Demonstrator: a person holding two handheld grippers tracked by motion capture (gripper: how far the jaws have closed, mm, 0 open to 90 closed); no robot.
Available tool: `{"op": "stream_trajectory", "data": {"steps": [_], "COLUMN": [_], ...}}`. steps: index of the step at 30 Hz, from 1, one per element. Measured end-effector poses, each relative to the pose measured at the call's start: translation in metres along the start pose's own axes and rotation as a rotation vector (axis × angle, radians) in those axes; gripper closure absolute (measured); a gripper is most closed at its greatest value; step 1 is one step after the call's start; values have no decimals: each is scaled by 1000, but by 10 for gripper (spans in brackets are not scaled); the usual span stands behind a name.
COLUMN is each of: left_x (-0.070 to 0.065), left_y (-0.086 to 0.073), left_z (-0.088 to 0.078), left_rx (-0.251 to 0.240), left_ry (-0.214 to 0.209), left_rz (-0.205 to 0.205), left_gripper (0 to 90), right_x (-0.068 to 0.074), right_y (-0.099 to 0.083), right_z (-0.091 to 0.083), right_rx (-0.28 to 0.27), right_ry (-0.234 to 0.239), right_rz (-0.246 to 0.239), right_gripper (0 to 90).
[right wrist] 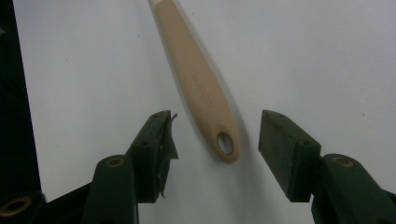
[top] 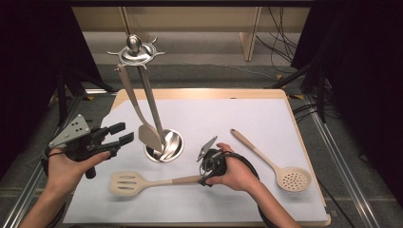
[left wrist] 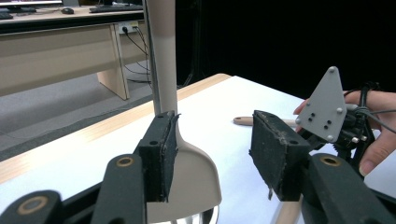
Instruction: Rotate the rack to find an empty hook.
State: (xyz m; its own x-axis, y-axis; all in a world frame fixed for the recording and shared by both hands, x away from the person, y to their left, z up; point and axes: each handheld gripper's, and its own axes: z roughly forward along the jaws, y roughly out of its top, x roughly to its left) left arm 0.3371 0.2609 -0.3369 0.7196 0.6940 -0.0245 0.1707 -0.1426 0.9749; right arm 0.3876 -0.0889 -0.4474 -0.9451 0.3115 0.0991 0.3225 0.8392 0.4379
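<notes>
Right claw [right wrist: 212,154], jaws spread, straddles the handle end of the slotted spatula [top: 142,181] lying on the table [top: 247,209], long axis toward 11 o'clock; left claw [left wrist: 212,158] is spread too.

Left gripper [top: 121,133]: matte black body and arms, brass-coloured pivot bushings, thick dark rubbery pads with frayed edges. On top, a grey three-cornered plate with small holes and silver corner screws. Right gripper [top: 205,179]: same black build, same grey plate, black cable looping off it. Pad faces look dusty, possibly worn. Forearms bare; no sleeves or gloves worn.
</notes>
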Motion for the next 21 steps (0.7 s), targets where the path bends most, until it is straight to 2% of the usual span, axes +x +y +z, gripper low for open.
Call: {"op": "stream_trajectory", "data": {"steps": [2,4,6,8,9,10,11,13,16,18,19,20,21], "left_x": [0,0,-1,0,-1,0,0,-1,-1,-1,-1,-1,-1], "left_y": [-1,-2,-2,-3,-4,-4,-4,-5,-6,-7,-8,-8,-8], "left_z": [1,1,2,3,3,4,4,5,6,7,7,8,8], "left_rx": [5,12,15,18,20,20,21,28,35,39,40,41,44], "left_ry": [-1,-5,-6,-10,-9,-10,-11,-16,-18,-19,-20,-21,-21], "left_rz": [-2,-3,-5,-7,-10,-9,-5,-7,-8,-9,-10,-10,-9], "left_gripper": [496,494,494,493,493,492,491,490,489,488,488,487,488], "right_x": [-1,-1,0,1,0,0,-2,-3,-3,-3,-2,-2,-2], "right_y": [3,6,7,9,9,9,9,9,10,10,10,10,10], "right_z": [4,8,9,14,17,18,21,22,21,22,21,20,20], "right_rx": [15,54,56,81,84,100,120,119,123,121,127,129,129], "right_ry": [9,11,11,36,39,41,43,42,31,19,7,-19,-21], "right_rz": [-18,-31,-33,-26,-47,-42,-82,-95,-109,-141,-131,-150,-155], "right_gripper": [450,453,454,458,461,464,472,483,513,577,610,645,647]}}
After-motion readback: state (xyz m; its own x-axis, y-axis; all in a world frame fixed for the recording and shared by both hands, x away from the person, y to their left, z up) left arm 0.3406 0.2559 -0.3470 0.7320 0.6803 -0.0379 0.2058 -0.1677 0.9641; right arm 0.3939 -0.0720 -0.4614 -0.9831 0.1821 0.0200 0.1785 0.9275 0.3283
